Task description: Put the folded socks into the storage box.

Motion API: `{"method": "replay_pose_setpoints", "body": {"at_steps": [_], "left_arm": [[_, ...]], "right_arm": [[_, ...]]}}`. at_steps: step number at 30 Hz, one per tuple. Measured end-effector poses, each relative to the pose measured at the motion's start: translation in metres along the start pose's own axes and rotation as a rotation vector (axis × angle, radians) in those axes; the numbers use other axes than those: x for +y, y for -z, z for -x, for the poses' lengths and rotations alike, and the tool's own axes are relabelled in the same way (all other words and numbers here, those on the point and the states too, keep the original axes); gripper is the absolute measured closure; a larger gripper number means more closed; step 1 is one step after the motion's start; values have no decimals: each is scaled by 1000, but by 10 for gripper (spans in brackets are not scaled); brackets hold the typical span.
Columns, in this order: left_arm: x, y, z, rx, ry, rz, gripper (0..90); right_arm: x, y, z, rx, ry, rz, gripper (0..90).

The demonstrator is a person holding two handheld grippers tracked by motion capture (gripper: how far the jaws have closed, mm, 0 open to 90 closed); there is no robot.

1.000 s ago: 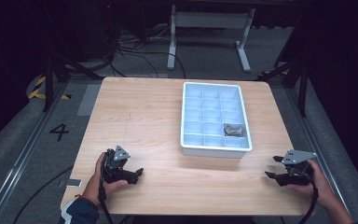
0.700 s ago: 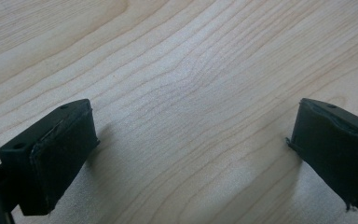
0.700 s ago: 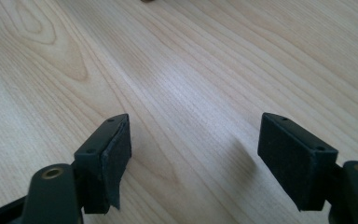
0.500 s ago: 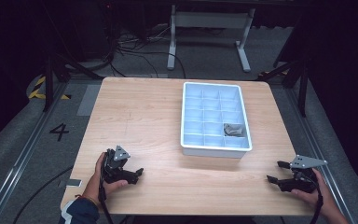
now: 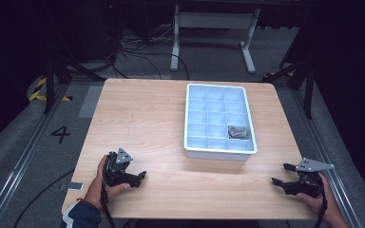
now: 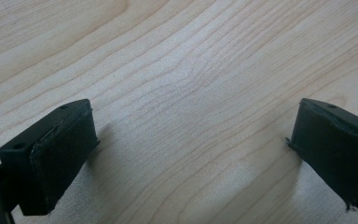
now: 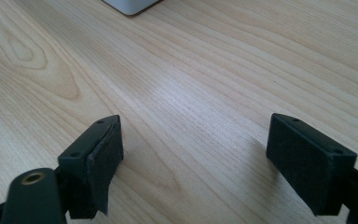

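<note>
Far left of the high view: grey floor with a painted number 4 (image 5: 60,134) and a strip of yellow-black tape (image 5: 42,89) beyond it. The wooden table (image 5: 142,118) begins just right of these. Left gripper (image 5: 140,176) sits at the near left corner of the table, held in the person's left hand (image 5: 105,183), a dark sleeve (image 5: 80,216) showing at the bottom edge; its grey plate is on top and its tips point right along the table. In the left gripper view the left gripper (image 6: 189,154) has its jaws spread wide, nothing between them, bare wood grain beneath and close under the pads. Right of centre, toward the far side of the table, stands a white tray (image 5: 190,123) divided into many small compartments; a small grey object (image 5: 238,132) lies in a compartment of the right-hand column, second row from the near end, kind not discernible. The tray is well apart from both grippers. Near right corner: right gripper (image 5: 282,175), held in the right hand (image 5: 319,202), tips pointing left, low over the table edge. In the right gripper view the right gripper (image 7: 193,144) shows jaws spread wide, empty, with a corner of the tray (image 7: 129,5) at the top edge. Behind the table, a metal stand (image 5: 214,21) and loose cables (image 5: 138,42) on the floor.
</note>
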State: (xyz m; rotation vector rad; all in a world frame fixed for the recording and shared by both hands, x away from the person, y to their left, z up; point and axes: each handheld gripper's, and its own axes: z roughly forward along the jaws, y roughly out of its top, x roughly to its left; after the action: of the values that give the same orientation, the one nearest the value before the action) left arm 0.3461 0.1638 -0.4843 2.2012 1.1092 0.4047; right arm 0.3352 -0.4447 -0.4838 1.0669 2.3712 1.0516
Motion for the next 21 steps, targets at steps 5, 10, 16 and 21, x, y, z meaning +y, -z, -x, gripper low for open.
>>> {"method": "replay_pose_setpoints", "body": {"at_steps": [5, 10, 16, 21], "left_arm": [[0, 0, 0, 1, 2, -1, 5], [0, 0, 0, 2, 1, -2, 5], [0, 0, 0, 1, 4, 1, 5], [1, -1, 0, 0, -3, 0, 2]], "right_arm": [[0, 0, 0, -9, -8, -3, 181], [0, 0, 0, -11, -8, -3, 180], [0, 0, 0, -11, -9, -2, 180], [0, 0, 0, -11, -8, -3, 177]]}}
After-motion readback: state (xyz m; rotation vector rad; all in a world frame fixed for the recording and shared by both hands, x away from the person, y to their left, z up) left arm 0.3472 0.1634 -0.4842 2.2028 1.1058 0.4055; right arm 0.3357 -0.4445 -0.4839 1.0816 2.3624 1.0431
